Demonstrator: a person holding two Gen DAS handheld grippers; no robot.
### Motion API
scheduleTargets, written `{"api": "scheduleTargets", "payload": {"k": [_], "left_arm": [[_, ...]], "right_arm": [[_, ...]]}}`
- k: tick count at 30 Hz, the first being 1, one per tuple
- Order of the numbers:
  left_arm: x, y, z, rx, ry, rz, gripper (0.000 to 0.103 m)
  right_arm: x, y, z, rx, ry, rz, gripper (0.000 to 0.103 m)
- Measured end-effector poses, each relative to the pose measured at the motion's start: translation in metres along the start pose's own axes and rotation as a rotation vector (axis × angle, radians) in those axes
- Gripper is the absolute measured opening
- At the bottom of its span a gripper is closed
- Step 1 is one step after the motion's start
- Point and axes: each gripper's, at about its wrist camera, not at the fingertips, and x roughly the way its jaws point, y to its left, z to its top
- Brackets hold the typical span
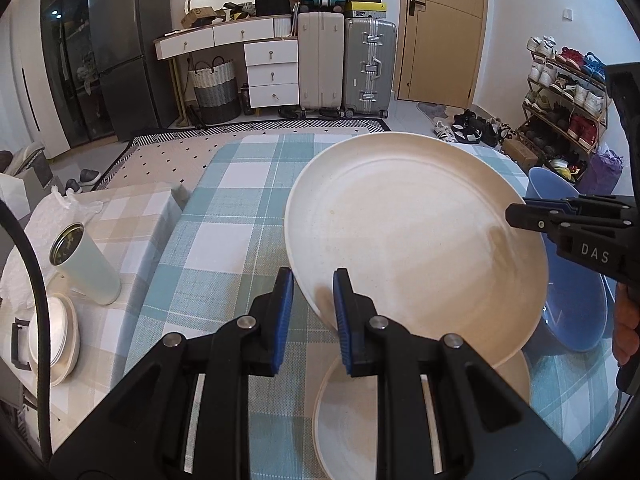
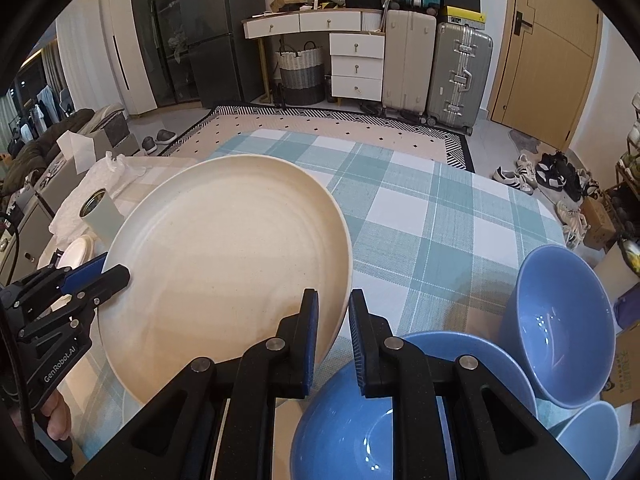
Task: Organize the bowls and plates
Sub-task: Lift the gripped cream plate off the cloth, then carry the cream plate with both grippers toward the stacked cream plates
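Item in hand: large cream plate point(image 1: 416, 240), lifted clear of the counter point(image 1: 224, 240) and tilted, over its near edge. Left tool point(image 1: 314, 304) clenched on the plate's left rim; right tool point(image 2: 333, 332) clenched on its right rim.

Beneath: second cream plate point(image 1: 340, 420), flat.

Near right corner: three blue bowls point(image 2: 560, 328), loose, one tipped, unstacked.

Progress: early; plate not yet placed, bowls apparently untouched.

Both wrist cams look down-fwd, close over the table point(image 1: 224, 216); both see the cream plate point(image 1: 416, 240).
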Motion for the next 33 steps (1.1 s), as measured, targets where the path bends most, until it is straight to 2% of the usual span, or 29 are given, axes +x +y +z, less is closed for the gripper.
{"api": "scheduleTargets", "payload": {"k": [19,33], "left_arm": [[-0.058,0.001,-0.035,-0.015,-0.043,-0.002,0.017],[-0.073,0.006,-0.067,-0.016,-0.032,0.01,0.017]], "right_arm": [[-0.041,0.023,-0.034,-0.021,-0.045,0.013,0.016],[-0.055,0.041,-0.065,-0.019,-0.047,0.03,0.016]]}}
